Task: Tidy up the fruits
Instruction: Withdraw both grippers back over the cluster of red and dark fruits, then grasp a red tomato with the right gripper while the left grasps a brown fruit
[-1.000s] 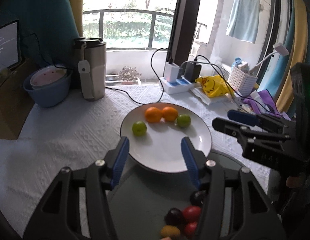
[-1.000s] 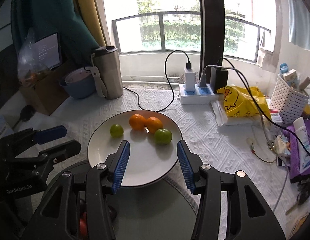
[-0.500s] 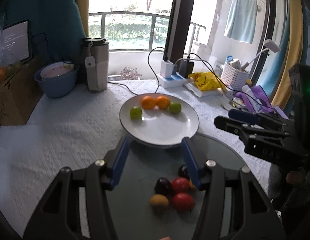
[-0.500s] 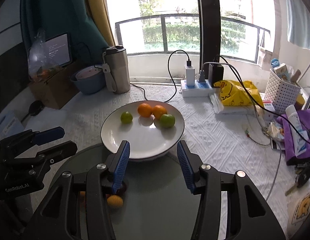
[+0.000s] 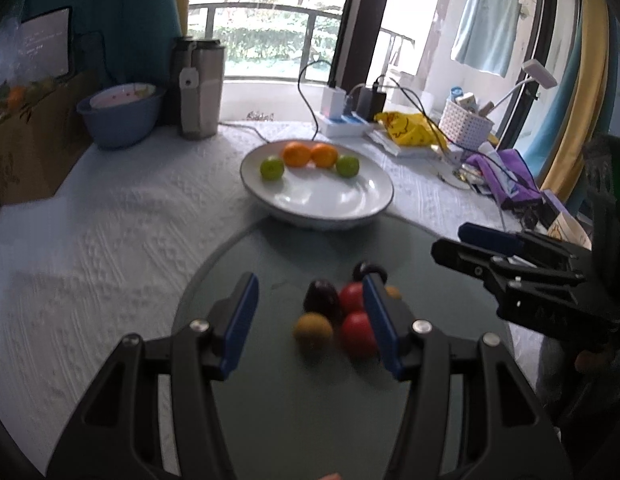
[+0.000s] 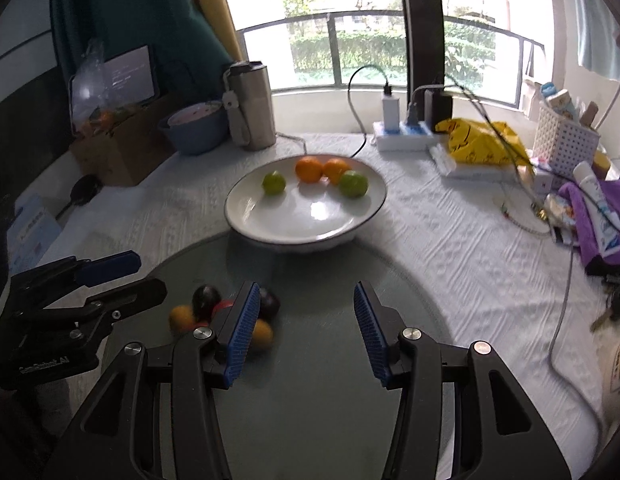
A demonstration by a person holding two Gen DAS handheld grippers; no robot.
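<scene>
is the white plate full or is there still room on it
Room left. The white plate holds only two oranges and two limes along its far side; the near half is bare.

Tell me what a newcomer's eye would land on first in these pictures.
First, the white plate at the middle of the table, with two oranges between two limes along its far side. Next, the heap of small fruits, red, dark and yellow, on the round glass mat in front of the plate. Both hand-held grippers, left and right, are open over that mat.
</scene>
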